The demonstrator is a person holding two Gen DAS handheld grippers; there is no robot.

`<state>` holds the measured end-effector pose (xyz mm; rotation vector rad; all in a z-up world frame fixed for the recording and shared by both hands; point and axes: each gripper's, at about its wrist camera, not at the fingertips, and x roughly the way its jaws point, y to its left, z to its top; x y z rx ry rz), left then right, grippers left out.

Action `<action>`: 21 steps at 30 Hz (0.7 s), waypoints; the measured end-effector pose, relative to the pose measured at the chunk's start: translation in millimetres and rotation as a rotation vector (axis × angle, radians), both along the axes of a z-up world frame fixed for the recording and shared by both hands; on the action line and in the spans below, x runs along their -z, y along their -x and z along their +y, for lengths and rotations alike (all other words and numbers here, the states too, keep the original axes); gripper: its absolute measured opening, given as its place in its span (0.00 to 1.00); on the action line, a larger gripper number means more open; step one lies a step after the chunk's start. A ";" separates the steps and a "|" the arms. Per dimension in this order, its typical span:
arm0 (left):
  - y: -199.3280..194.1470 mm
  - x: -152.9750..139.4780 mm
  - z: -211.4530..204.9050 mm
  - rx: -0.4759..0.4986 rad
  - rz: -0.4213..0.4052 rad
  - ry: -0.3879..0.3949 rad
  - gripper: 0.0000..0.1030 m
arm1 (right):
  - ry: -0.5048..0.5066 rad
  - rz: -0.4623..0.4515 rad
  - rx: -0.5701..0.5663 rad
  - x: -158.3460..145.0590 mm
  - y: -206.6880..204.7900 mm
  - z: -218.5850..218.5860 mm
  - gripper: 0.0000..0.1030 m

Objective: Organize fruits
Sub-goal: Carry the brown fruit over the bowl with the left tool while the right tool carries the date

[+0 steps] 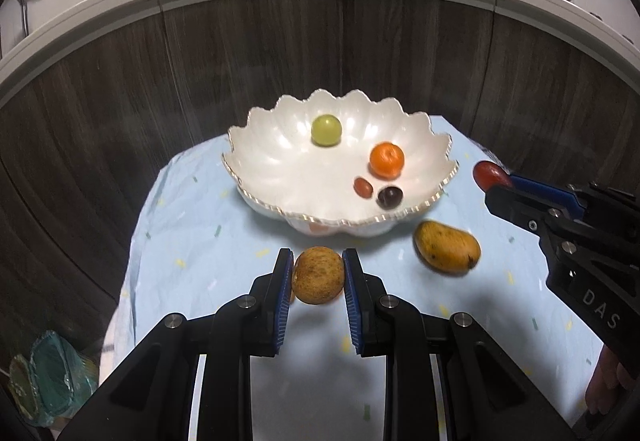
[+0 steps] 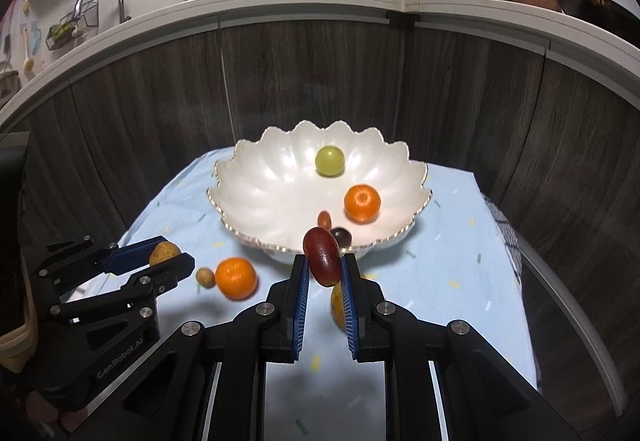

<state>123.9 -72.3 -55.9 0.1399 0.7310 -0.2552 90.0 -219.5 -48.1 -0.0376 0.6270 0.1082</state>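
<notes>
Carry step: left gripper [image 1: 318, 275] pinching brown fruit [image 1: 318, 275], right gripper [image 2: 324, 265] pinching red fruit [image 2: 322, 261]. Next likely: over bowl [image 1: 256, 145], release.

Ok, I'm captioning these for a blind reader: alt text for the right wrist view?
The right gripper pinches a dark red oblong fruit just before a scalloped white bowl holding a green fruit and an orange. Another orange lies on the blue cloth.

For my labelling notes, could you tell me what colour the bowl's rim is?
The white scalloped bowl has a thin gold rim, clearest in the left wrist view.
</notes>
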 end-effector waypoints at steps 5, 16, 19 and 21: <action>-17.4 -9.6 1.0 -0.007 -0.023 0.005 0.24 | -0.002 -0.012 0.001 -5.2 -8.2 -0.3 0.17; -48.9 -16.2 -0.2 0.008 -0.042 0.005 0.24 | 0.000 -0.013 0.003 -8.1 -30.6 0.9 0.17; -56.2 -16.5 -0.3 0.016 -0.042 0.007 0.24 | -0.004 -0.006 0.004 -7.3 -39.2 0.8 0.17; -60.9 -16.9 -0.2 0.017 -0.041 0.009 0.24 | -0.006 0.001 0.004 -5.9 -44.9 0.8 0.17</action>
